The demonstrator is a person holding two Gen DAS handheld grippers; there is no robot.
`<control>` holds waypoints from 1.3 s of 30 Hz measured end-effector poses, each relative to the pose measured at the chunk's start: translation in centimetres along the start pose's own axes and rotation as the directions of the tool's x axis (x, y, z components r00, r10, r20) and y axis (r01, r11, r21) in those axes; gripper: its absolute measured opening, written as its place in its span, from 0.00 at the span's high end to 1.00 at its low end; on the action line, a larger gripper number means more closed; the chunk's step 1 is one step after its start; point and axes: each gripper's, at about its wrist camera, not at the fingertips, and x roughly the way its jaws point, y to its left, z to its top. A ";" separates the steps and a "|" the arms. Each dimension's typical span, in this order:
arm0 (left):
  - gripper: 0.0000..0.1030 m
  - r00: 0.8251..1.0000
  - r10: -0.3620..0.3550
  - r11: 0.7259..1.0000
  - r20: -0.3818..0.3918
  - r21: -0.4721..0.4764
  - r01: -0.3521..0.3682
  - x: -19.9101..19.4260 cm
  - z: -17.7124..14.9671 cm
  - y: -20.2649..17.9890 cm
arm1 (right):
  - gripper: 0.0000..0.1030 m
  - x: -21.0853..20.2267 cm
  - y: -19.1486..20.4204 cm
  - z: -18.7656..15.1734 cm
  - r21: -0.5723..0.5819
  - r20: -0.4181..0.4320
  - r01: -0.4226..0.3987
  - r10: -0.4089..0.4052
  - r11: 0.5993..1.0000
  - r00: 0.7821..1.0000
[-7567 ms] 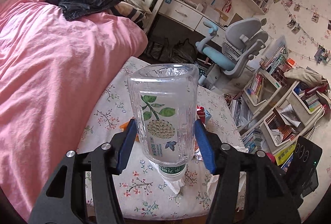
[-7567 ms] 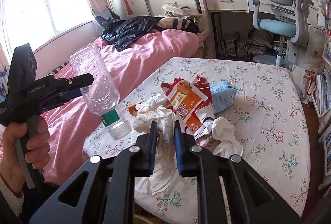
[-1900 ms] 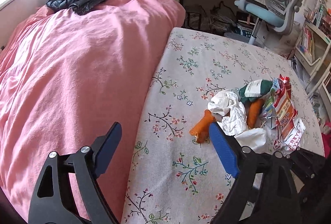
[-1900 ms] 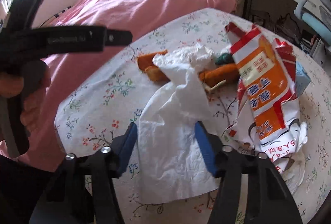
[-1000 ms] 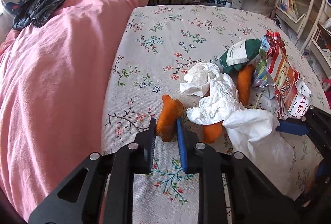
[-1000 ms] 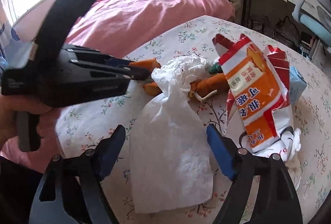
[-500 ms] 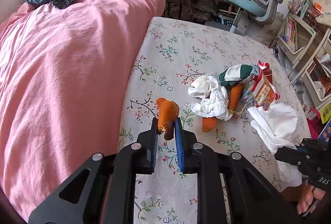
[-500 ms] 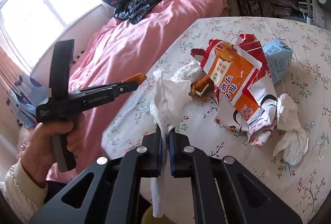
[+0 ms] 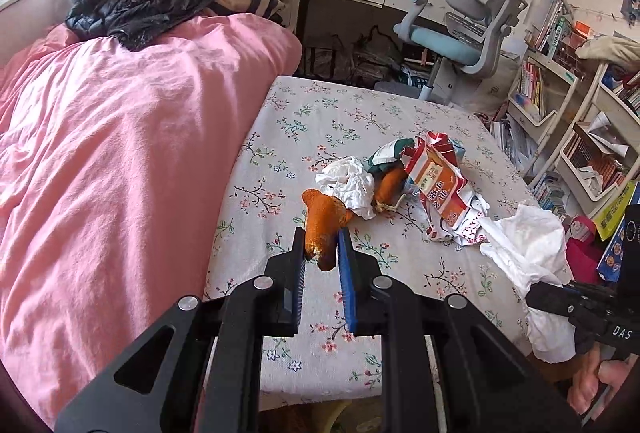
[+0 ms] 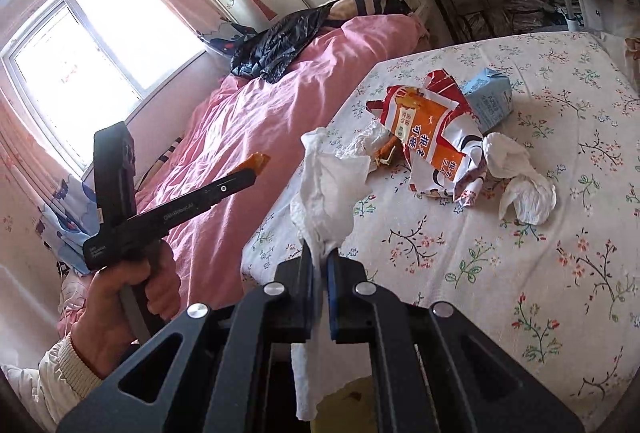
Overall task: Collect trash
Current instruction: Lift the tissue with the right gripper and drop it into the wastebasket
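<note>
My right camera catches what the left misses: a blue milk carton (image 10: 490, 101) behind the orange snack wrapper (image 10: 432, 137), plus my left hand (image 10: 120, 297). My left gripper (image 9: 322, 249) is clamped tight on an orange peel (image 9: 320, 223), lifted clear of the floral tablecloth (image 9: 360, 113). My right gripper (image 10: 319, 265) is pinched shut on a white tissue (image 10: 328, 189), which hangs free below the fingers.

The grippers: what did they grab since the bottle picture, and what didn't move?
The left gripper lost the bottle and pinched an orange peel, lifting it. The right gripper opened, then clamped a tissue and raised it. The wrapper, blue carton and crumpled tissue stayed on the table.
</note>
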 end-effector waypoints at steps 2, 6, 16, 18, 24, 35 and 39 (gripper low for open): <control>0.85 1.000 -0.003 1.000 0.006 -0.004 0.003 -0.6 -0.6 -0.3 | 0.94 -0.2 0.3 -0.7 0.000 0.000 0.002 -0.002 1.000 1.000; 0.85 1.000 -0.004 1.000 0.004 0.011 0.004 -1.2 -1.5 -0.9 | 0.94 -0.3 0.9 -2.4 -0.007 -0.020 0.014 -0.014 1.000 1.000; 0.85 1.000 -0.017 0.998 -0.001 0.058 0.017 -2.4 -3.2 -2.7 | 0.94 0.4 1.8 -6.3 -0.008 -0.093 0.025 -0.026 1.000 0.995; 0.85 1.000 -0.020 0.998 -0.001 0.060 0.020 -2.5 -3.4 -2.8 | 0.94 0.7 2.2 -7.1 -0.014 -0.113 0.026 -0.028 1.000 0.993; 0.85 1.000 -0.027 0.998 0.000 0.059 0.027 -2.9 -3.8 -2.9 | 0.94 1.8 2.6 -9.2 -0.019 -0.175 0.035 -0.037 0.999 0.984; 0.85 1.000 -0.029 0.998 -0.010 0.060 0.029 -3.4 -5.1 -3.3 | 0.91 2.8 2.2 -11.8 0.026 -0.269 0.078 -0.069 0.997 0.961; 0.85 0.999 -0.029 0.997 -0.022 0.066 0.030 -3.5 -5.9 -3.7 | 0.74 3.3 1.2 -12.7 0.057 -0.314 0.126 -0.102 0.990 0.944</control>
